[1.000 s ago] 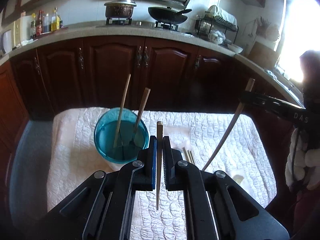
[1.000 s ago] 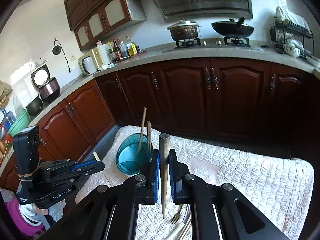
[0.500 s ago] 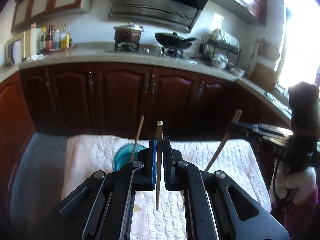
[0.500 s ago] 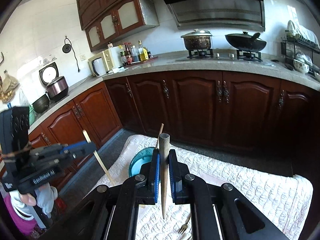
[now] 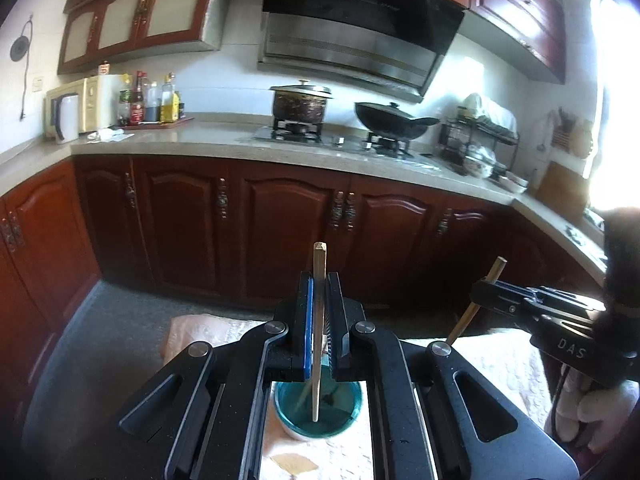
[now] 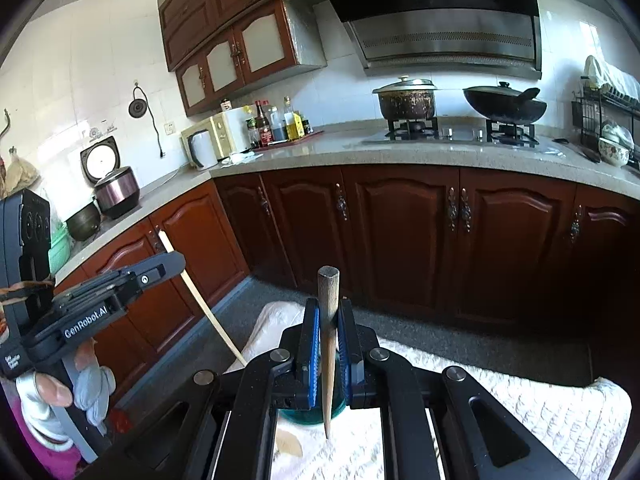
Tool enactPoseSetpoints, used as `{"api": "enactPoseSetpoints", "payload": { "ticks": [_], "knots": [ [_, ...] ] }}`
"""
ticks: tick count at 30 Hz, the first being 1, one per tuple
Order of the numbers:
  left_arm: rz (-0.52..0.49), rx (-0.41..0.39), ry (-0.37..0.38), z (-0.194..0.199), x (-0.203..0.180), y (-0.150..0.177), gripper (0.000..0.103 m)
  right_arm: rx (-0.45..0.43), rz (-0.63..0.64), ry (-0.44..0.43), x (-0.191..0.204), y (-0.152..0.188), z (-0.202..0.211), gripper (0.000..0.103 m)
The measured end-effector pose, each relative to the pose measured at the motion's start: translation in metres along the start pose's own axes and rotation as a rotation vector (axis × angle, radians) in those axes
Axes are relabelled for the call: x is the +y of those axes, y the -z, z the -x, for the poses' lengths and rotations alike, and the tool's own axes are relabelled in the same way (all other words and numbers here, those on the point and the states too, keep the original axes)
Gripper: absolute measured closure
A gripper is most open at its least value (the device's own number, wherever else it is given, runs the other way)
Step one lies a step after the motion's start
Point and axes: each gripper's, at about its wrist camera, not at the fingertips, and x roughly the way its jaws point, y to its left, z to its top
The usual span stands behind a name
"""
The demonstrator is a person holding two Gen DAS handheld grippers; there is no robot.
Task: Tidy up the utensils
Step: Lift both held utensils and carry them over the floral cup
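Observation:
My left gripper (image 5: 319,280) is shut on a thin wooden chopstick (image 5: 319,344) that stands upright between its pads. The chopstick's lower tip hangs over the teal cup (image 5: 340,420) on the white quilted cloth (image 5: 500,360). My right gripper (image 6: 329,304) is shut on a thicker tapered chopstick (image 6: 329,292), also upright, above the cup (image 6: 298,414), which its fingers mostly hide. Each gripper shows in the other's view: the right gripper (image 5: 486,292) with its stick (image 5: 466,318), and the left gripper (image 6: 176,262) with its stick (image 6: 212,312).
Dark wooden cabinets (image 5: 280,224) under a stone counter (image 5: 224,140) run behind the cloth-covered table. A pot (image 5: 300,104) and wok (image 5: 392,122) sit on the stove. Grey floor (image 5: 112,320) lies between. A gloved hand (image 6: 52,396) holds the left gripper.
Both grippers have risen with their chopsticks still gripped. The cup has slid down in both views to lie under the fingers, and more of the kitchen wall shows.

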Motion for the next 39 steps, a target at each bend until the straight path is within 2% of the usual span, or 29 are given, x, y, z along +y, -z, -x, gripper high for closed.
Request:
{"api": "enactPoseSetpoints", "payload": {
  "ticks": [10, 18, 27, 39],
  "knots": [
    [0.027, 0.044, -0.075, -0.051, 0.015, 0.014, 0.099, 0.028, -0.032, 0.021, -0.003, -0.012, -0.061, 0.095],
    [0.036, 0.099, -0.085, -0.08, 0.017, 0.033, 0.099, 0.08, -0.053, 0.024, -0.008, -0.002, -0.103, 0.095],
    [0.015, 0.149, -0.083, -0.101, 0.014, 0.051, 0.099, 0.14, -0.049, 0.007, -0.011, 0.012, -0.129, 0.095],
    [0.036, 0.196, -0.089, -0.116, 0.018, 0.065, 0.099, 0.236, -0.057, -0.005, -0.013, 0.036, -0.162, 0.095]
  ]
}}
